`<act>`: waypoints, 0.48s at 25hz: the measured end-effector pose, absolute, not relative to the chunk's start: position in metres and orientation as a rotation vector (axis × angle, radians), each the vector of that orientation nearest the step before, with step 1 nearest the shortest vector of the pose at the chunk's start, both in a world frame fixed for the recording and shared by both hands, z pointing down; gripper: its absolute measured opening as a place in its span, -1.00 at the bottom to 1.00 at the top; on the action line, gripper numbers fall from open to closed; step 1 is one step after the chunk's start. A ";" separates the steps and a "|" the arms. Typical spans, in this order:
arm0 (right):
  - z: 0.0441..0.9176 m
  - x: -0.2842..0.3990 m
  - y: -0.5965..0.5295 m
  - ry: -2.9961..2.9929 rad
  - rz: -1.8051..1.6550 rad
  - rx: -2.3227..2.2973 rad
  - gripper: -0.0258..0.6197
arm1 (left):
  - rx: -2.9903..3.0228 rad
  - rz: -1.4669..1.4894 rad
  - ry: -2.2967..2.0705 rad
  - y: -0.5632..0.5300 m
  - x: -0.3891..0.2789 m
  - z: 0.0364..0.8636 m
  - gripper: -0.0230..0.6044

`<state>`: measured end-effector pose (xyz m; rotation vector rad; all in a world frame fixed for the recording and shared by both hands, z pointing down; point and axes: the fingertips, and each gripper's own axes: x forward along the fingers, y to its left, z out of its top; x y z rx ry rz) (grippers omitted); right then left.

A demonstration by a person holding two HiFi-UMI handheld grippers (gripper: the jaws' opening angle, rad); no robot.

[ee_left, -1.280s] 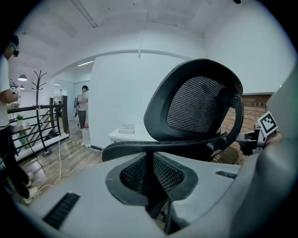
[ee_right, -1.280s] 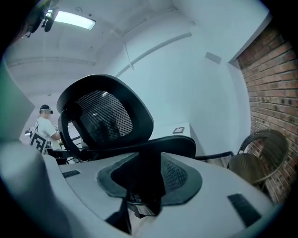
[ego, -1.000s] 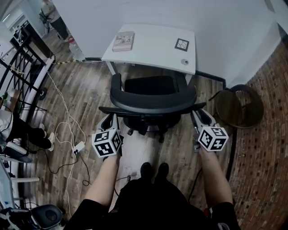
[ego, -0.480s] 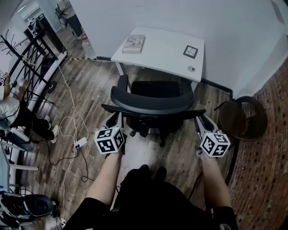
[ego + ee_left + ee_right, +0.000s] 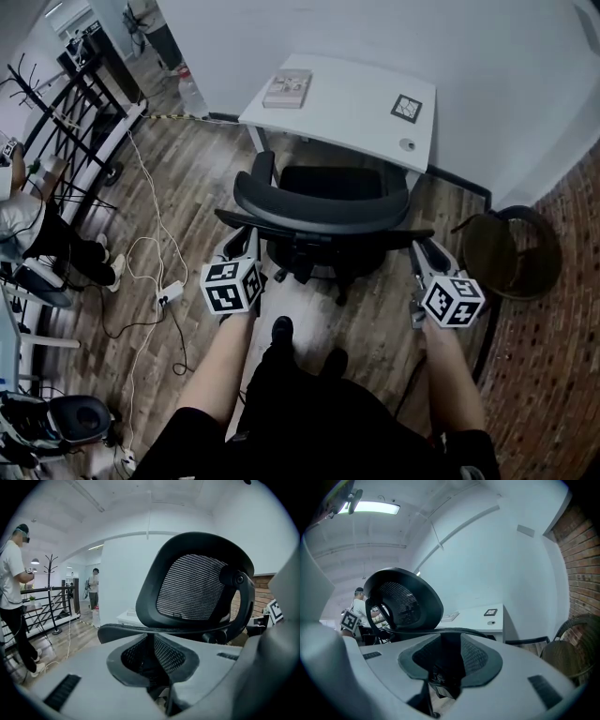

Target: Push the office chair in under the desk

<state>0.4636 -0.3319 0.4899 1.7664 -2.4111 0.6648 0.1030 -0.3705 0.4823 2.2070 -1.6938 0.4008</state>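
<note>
— So why do we set one tool at each side of the office chair (image 5: 323,202) instead of pushing at the middle?

— Probably to keep it rolling straight. Our left hand-held gripper (image 5: 242,246) sits at the left armrest (image 5: 234,218) and our right hand-held gripper (image 5: 422,255) at the right armrest (image 5: 420,234). Both have their jaws apart and pinch nothing, and each armrest lies across the tips. The right jaws have just been closing a little, with nothing between them.

— And the chair?

— It's on the wooden floor (image 5: 187,187), back toward us, with the seat front at the edge of the white worktop (image 5: 347,103). We judge most of the push remains.
</note>
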 end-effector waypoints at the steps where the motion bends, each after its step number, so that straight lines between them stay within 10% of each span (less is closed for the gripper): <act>1: 0.491 0.463 -0.332 -2.409 0.667 1.770 -0.53 | 2.210 0.395 -1.692 -0.372 0.102 0.483 -0.82; 12: 0.492 0.428 -0.342 -2.377 0.695 1.816 -0.58 | 2.239 0.413 -1.669 -0.410 0.070 0.485 -0.82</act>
